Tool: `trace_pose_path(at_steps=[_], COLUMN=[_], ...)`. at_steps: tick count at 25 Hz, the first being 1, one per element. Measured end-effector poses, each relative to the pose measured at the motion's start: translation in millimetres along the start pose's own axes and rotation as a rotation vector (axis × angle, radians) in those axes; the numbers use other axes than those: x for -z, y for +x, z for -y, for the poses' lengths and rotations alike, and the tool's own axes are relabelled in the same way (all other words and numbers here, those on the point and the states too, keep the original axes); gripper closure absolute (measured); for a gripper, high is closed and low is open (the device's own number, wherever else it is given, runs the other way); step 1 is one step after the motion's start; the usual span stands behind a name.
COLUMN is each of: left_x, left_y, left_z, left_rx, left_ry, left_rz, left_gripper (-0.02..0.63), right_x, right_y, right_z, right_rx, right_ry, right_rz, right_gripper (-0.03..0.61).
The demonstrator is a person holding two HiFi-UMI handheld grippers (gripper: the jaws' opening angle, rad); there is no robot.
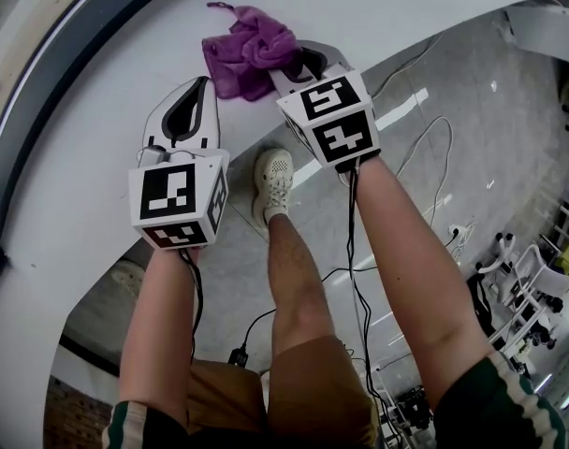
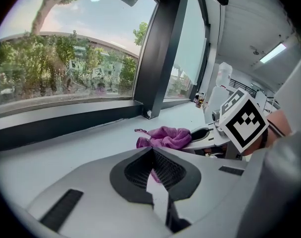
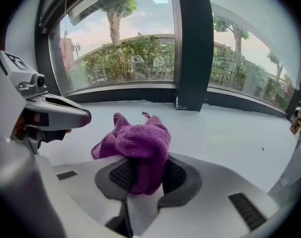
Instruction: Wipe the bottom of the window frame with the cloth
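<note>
A crumpled purple cloth (image 1: 248,52) lies on the white window sill (image 1: 97,185), just in front of the dark bottom rail of the window frame (image 3: 125,94). My right gripper (image 1: 308,62) is shut on the cloth (image 3: 140,148), and a fold of it hangs down between the black pads (image 3: 177,177). The rest of the cloth bunches up ahead of the jaws. My left gripper (image 1: 205,82) sits to the left of the cloth and a little nearer the sill's edge, shut with nothing in it (image 2: 151,152). In the left gripper view the cloth (image 2: 165,137) shows beyond its tips.
A dark vertical window post (image 3: 192,43) stands on the frame behind the cloth. The sill's front edge curves over the floor, where the person's shoe (image 1: 275,181) and loose cables (image 1: 425,148) are. Small bottles (image 2: 200,100) stand far along the sill.
</note>
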State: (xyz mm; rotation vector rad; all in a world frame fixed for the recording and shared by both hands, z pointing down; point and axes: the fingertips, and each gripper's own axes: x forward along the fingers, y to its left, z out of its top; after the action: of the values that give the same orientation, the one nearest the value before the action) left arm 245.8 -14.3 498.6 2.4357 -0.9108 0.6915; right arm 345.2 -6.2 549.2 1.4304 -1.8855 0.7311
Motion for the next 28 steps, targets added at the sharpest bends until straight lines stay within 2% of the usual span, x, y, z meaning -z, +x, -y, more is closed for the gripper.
trace_pose_path(at_steps=[12,28], left_x=[4,1], left_y=[-15,-13], left_z=[-9,-10], left_rx=[-0.002,-0.031], left_ry=[-0.014,-0.039], left_rz=[0.008,0.005], left_gripper=[0.604,0.604], right_x=[-2,-1], right_y=[3,11], right_z=[-11,-19], right_rx=[0.021,-0.023], right_ry=[-0.003,-0.012], right_rz=[-0.004,-0.017], right_gripper=[0.463,0.463])
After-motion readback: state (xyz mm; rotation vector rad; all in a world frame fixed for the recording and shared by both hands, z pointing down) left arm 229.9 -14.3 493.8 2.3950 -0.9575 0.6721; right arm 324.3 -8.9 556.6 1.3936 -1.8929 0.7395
